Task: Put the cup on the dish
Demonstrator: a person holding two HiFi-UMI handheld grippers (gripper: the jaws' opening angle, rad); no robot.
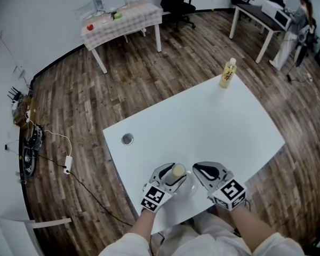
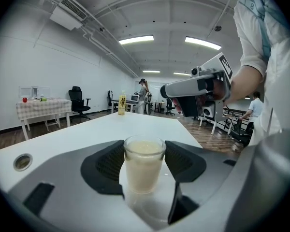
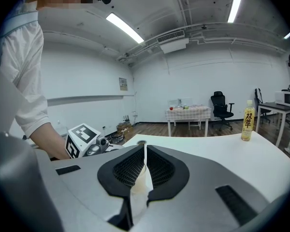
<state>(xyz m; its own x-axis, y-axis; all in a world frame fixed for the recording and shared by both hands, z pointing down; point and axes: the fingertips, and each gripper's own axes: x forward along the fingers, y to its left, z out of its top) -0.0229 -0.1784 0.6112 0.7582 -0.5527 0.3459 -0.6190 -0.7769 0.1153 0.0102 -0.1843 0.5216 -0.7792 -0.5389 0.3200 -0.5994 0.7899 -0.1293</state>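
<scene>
A clear glass cup [image 1: 177, 170] of pale creamy drink stands upright between the pads of my left gripper [image 1: 172, 176], which presses it from both sides. In the left gripper view the cup [image 2: 144, 163] sits over a white dish [image 2: 150, 204]; I cannot tell whether it touches it. The dish [image 1: 191, 185] lies near the white table's front edge [image 1: 165, 225]. My right gripper [image 1: 199, 170] comes in from the right, its jaws closed on the dish's thin rim [image 3: 144, 170]. The right gripper [image 2: 198, 88] also shows in the left gripper view, close beside the cup.
A yellow drink bottle [image 1: 228, 73] stands at the table's far corner. A round cable hole [image 1: 127, 138] is set in the table's left part. A checkered table [image 1: 122, 20] and desks with a person [image 1: 301, 20] are far off across the wooden floor.
</scene>
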